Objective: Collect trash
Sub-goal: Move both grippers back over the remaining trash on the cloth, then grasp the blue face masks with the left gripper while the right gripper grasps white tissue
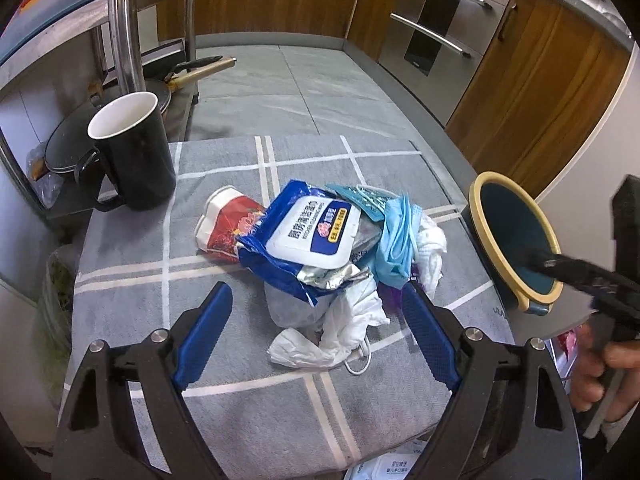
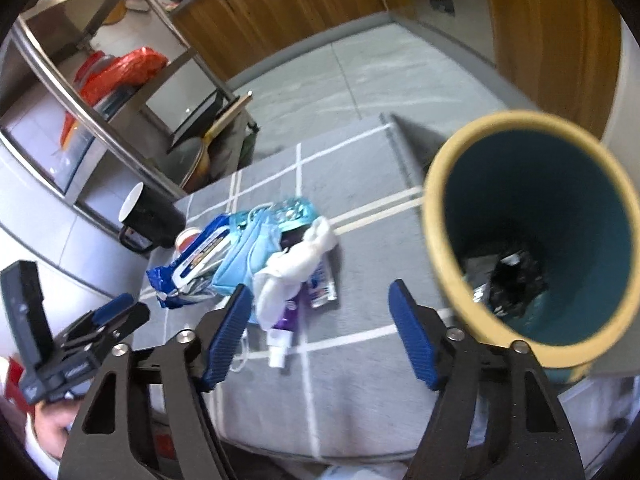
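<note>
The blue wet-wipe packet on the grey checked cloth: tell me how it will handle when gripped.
The blue wet-wipe packet looks crumpled and torn open, so probably floppy and light. Its glossy film may slip; the stiff white lid likely grips better.

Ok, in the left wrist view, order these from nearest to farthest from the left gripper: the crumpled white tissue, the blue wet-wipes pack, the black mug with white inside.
1. Crumpled white tissue, just ahead of the left gripper, between its open fingers.
2. Blue wet-wipes pack, behind the tissue, mid-pile.
3. Black mug with white inside, far left corner of the grey checked mat.
</note>
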